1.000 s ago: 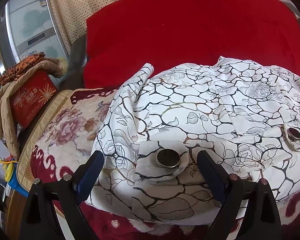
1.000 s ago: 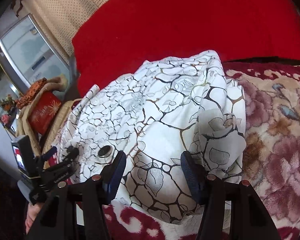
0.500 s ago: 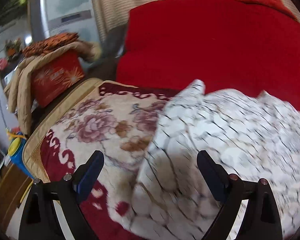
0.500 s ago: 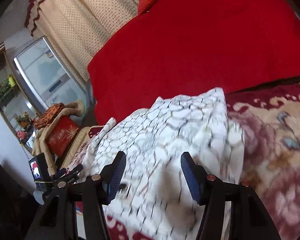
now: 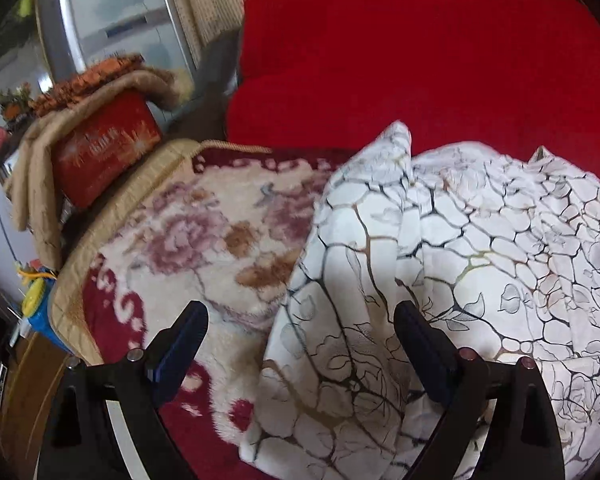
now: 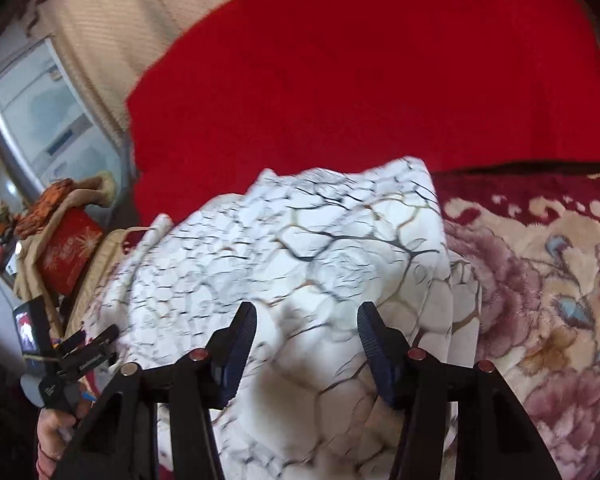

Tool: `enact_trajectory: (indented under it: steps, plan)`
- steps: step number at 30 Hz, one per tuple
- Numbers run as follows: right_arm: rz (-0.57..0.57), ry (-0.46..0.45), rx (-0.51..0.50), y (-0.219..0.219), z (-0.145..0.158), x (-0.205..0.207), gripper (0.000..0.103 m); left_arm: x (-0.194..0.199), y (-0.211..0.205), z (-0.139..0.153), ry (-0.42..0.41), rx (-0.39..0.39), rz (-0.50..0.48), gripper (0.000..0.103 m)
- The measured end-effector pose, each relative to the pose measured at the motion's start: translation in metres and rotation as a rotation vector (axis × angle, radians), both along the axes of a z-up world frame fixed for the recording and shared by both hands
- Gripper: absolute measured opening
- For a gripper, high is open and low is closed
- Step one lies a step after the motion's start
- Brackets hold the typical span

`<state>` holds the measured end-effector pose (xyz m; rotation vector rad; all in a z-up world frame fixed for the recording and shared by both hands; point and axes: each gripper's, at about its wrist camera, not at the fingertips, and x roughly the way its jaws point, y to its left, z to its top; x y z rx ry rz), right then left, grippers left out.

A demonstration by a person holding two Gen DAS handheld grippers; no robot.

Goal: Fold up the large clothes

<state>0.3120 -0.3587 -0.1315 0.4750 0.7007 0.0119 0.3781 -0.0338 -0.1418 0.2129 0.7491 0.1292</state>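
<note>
Since a second ago the left gripper (image 5: pixel 300 344) has swung leftward off the round button, its wide-open jaws now straddling the folded white garment's (image 5: pixel 440 280) left edge, gripping nothing, over the floral blanket (image 5: pixel 204 240). From the right wrist, the right gripper (image 6: pixel 306 332) hangs half-open above the garment (image 6: pixel 300 248), jaws having just narrowed slightly, pads clear of cloth.

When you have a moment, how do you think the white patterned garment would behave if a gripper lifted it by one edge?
The white patterned garment would probably droop rather than hold shape: it already lies in soft folds. Being bulky and layered, it may unfold as it rises. It seems unlikely to slide much on the plush floral blanket.
</note>
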Motion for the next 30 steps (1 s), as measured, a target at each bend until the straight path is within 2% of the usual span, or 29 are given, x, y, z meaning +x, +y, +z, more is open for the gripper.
enact_trajectory:
  steps: [3,5,8,13,15,21,24,30]
  plan:
    - [0.042,-0.067,0.043,0.011,0.008,-0.014,0.058,-0.008,0.003,0.007,-0.043,-0.005,-0.002,0.094]
    - [0.061,-0.098,0.047,0.02,0.011,-0.021,0.058,-0.015,0.012,0.01,-0.046,-0.061,0.002,0.094]
    - [0.082,-0.087,0.077,0.028,0.006,-0.022,0.058,-0.021,0.033,0.007,-0.011,-0.19,0.028,0.094]
    - [0.015,0.06,0.224,0.009,-0.033,-0.008,0.058,-0.021,0.069,-0.015,0.123,-0.451,0.091,0.094]
    - [0.016,0.063,0.249,0.007,-0.036,-0.007,0.058,-0.025,0.079,-0.022,0.158,-0.556,0.109,0.094]
    - [0.024,0.074,0.197,0.016,-0.036,-0.005,0.058,-0.052,0.088,-0.036,0.175,-0.788,0.109,0.094]
    - [0.027,0.077,0.207,0.013,-0.035,-0.006,0.058,-0.062,0.087,-0.042,0.167,-0.907,0.116,0.094]
    - [0.035,0.08,0.204,0.014,-0.035,-0.005,0.058,-0.037,0.08,-0.062,0.182,-1.102,0.167,0.094]
